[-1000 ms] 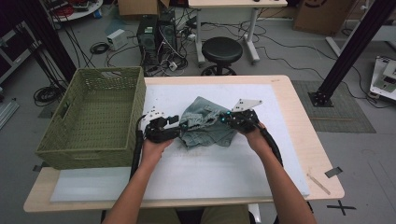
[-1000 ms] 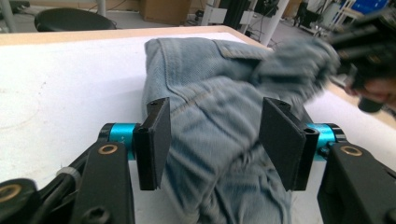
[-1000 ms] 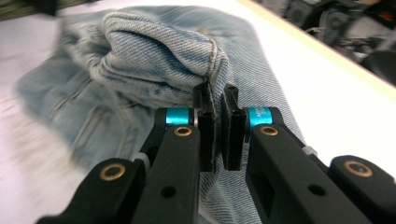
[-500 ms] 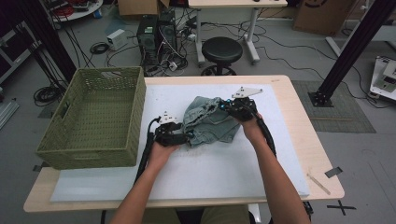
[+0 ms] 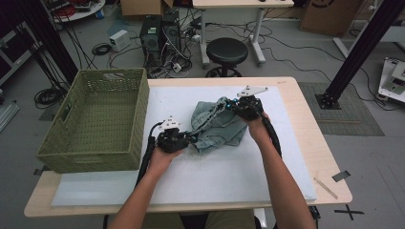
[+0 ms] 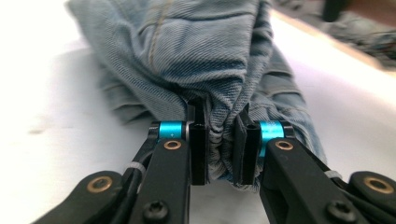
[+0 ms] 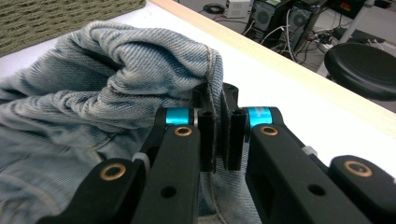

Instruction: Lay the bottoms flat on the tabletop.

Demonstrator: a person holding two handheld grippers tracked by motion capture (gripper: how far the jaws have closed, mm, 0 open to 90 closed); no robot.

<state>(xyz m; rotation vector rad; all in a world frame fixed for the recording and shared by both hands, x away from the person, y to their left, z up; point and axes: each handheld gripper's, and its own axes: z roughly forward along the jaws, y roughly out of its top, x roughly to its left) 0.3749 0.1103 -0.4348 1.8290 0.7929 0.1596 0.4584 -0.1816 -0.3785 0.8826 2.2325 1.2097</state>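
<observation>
Denim garment (image 5: 217, 126), one crumpled piece, lies mid-table on the white mat (image 5: 229, 176). The left gripper (image 5: 191, 140), low at its near edge, has just been closing and pinches bunched cloth; the right gripper (image 5: 230, 106), raised at the far edge, clamps a seam. One green basket (image 5: 98, 119) stands left.

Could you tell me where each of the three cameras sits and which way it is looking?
High view: above the person's side, looking forward and down at the table; both forearms, left gripper, right gripper.
Left gripper view: rides that gripper, facing bunched jeans.
Right gripper view: rides that gripper, facing the basket.
All three share the jeans.
</observation>
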